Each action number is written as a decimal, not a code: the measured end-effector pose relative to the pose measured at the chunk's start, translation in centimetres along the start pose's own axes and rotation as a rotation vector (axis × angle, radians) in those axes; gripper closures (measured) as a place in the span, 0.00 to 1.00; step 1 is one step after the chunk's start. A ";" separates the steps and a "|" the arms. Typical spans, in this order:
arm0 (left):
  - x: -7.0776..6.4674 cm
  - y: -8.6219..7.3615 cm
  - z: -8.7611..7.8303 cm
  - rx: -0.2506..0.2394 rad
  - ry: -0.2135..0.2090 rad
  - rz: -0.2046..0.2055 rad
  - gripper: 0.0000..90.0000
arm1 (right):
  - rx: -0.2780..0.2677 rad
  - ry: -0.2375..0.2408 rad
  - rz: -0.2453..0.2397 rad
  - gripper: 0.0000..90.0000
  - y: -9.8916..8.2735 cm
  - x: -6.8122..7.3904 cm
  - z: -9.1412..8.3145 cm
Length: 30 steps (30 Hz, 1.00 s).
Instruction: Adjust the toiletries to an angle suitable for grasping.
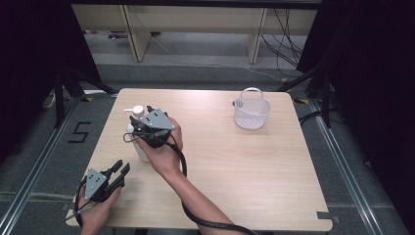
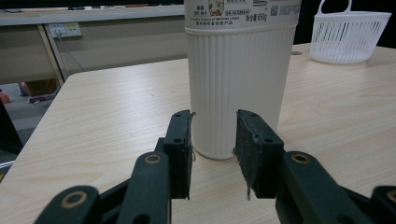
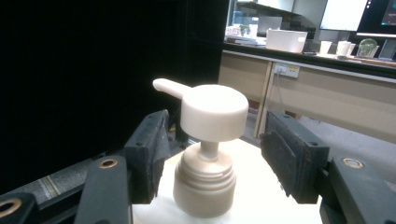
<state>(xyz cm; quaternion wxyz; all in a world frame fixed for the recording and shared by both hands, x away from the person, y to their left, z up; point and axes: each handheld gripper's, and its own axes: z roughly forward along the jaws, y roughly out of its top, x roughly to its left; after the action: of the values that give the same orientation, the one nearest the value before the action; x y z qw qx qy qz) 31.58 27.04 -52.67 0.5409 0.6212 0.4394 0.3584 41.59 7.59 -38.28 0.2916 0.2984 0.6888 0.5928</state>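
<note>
Presently | pump bottle (image 1: 138, 142) is being stood upright at 9 o'clock of the desk (image 1: 235, 166) | right claw (image 3: 212, 154) is being held open astride its pump head (image 3: 214, 112), untouched, likely for pressing | left claw (image 2: 212, 154) is being kept open, short of the base | basket (image 1: 252, 112) at 1 o'clock.

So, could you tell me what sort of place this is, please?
Probably a lab set up for recording: black curtains flank the wooden table, cables trail across the floor, and a workbench carries monitors.

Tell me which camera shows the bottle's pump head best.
The right gripper view: the cream plastic pump head stands close and sharp between that tool's open jaws, spout pointing left. The high view shows it small, beside the hand. The left gripper view gives just the bottle's ribbed white body.
</note>
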 end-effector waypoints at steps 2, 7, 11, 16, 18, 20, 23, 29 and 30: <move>0.0 0.0 0.0 -0.001 -0.001 0.001 0.73 | -0.001 -0.011 -0.001 0.47 0.1 0.0 0.2; 0.0 0.0 0.0 0.008 0.005 0.006 0.73 | 0.011 -0.014 0.003 0.49 0.2 0.0 0.6; 0.0 0.0 0.0 0.010 0.007 0.014 0.73 | 0.024 -0.022 -0.005 0.50 0.4 0.2 0.8; -0.1 0.0 0.0 0.010 0.004 0.005 0.72 | 0.033 -0.022 -0.002 0.52 0.5 0.4 1.2; -0.1 0.0 0.0 0.010 0.003 0.003 0.72 | 0.036 -0.022 -0.004 0.52 0.5 0.4 1.3; 0.0 0.0 0.0 0.011 0.005 0.013 0.72 | 0.034 -0.027 0.019 0.52 0.5 0.6 1.4; 0.0 0.0 0.0 0.012 0.005 0.016 0.72 | 0.032 -0.028 0.008 0.53 0.6 0.5 1.6; 0.0 0.0 0.0 0.014 0.004 0.018 0.72 | 0.038 -0.031 0.021 0.55 0.6 0.7 1.8; 0.0 0.0 0.0 0.014 0.004 0.018 0.72 | 0.039 -0.034 0.019 0.56 0.6 0.6 1.8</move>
<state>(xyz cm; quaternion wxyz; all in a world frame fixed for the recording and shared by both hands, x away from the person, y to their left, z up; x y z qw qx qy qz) 31.57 27.00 -52.64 0.5325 0.6280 0.4376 0.3614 42.60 9.27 -37.97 0.2920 0.3203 0.6923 0.5770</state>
